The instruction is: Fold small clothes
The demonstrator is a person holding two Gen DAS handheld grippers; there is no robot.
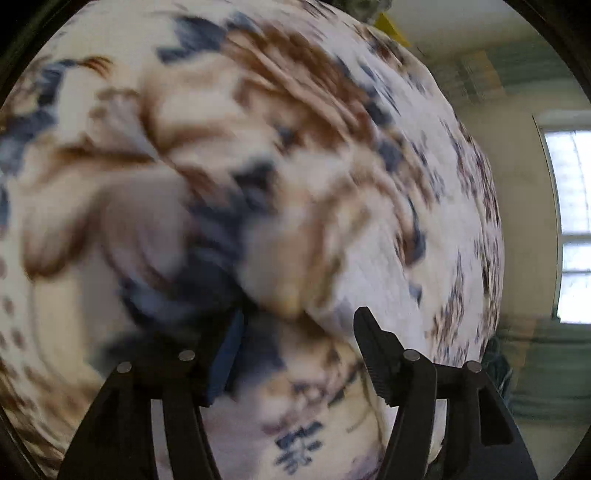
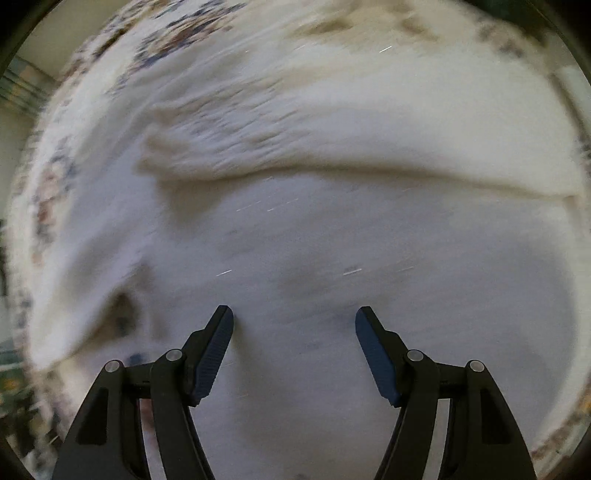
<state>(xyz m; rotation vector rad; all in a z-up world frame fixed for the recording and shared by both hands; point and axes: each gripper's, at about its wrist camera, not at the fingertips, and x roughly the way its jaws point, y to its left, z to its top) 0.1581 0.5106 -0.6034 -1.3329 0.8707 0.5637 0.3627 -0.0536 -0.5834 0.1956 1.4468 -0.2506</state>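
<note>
Bright window (image 1: 570, 225), cream wall (image 1: 517, 192), yellow object (image 1: 393, 29), patterned bedcover (image 1: 469, 206)

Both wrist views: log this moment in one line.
left gripper: open, over patterned garment | right gripper: open, over white cloth, empty | views blurred

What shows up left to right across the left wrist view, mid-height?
Patterned brown-and-blue garment → white patterned surface → cream wall → bright window.
</note>
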